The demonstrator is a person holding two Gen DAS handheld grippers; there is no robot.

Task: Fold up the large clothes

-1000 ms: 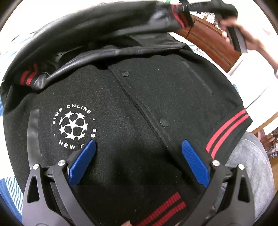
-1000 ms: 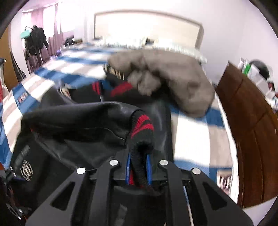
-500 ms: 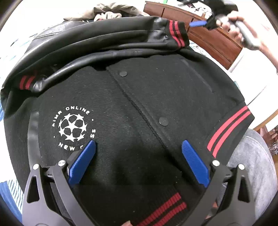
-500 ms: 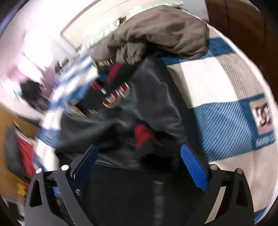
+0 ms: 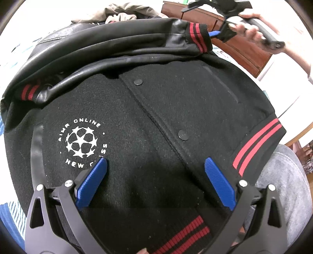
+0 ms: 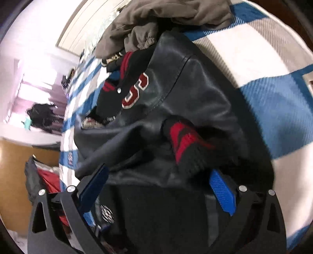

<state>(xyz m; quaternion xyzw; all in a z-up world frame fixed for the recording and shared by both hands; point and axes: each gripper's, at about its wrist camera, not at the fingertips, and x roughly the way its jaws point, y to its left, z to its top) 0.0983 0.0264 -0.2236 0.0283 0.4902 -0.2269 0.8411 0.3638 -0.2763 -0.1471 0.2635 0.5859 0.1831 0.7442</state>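
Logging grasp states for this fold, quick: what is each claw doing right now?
Left claw: open, empty, over the front of the black jacket.
Right claw: open, empty, beside the red-striped sleeve cuff.

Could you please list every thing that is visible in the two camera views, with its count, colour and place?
varsity jacket: one, black with red-striped ribbing and a white star-ball logo, spread on the bed under the left gripper.
leather sleeves: two, black, folded across the jacket's upper part.
second jacket: one, black leather with dark-red letters, beyond the first.
brown garment: one, crumpled at the far end of the bed.
bedspread: one, blue and white checked, under the clothes.
wooden cabinet: one, reddish brown, beside the bed.
left gripper: black with blue pads, open over the jacket.
right gripper: black with blue pads, open, near a sleeve cuff.
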